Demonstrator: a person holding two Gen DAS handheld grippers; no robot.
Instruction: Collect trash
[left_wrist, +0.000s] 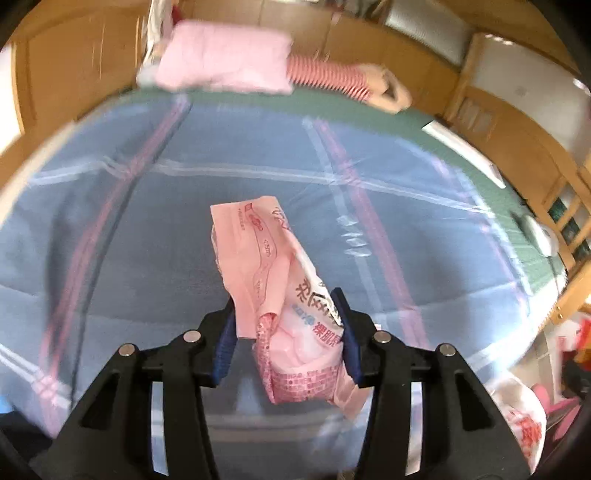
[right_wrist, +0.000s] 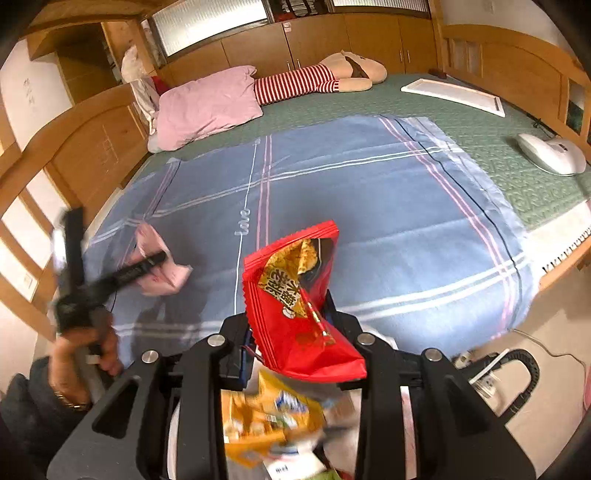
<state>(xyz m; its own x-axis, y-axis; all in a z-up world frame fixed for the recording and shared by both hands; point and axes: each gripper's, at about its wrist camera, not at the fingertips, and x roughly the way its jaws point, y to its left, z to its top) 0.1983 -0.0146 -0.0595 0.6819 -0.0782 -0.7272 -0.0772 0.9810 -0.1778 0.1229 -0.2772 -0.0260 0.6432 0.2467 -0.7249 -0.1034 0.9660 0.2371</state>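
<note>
My left gripper (left_wrist: 286, 332) is shut on a crumpled pink wrapper (left_wrist: 284, 295) with red print, held above the blue checked sheet (left_wrist: 184, 229). In the right wrist view the left gripper (right_wrist: 155, 260) shows blurred at the left, with the pink wrapper (right_wrist: 168, 275) in it. My right gripper (right_wrist: 286, 332) is shut on a red snack bag (right_wrist: 295, 306), held upright over a container with a yellow wrapper (right_wrist: 266, 424) and other trash below the fingers.
A pink pillow (right_wrist: 207, 103) and a striped plush doll (right_wrist: 306, 81) lie at the far end of the bed. A white board (right_wrist: 454, 94) and a white device (right_wrist: 550, 153) lie on the green cover (right_wrist: 480, 129) at right. Wooden cabinets surround the bed.
</note>
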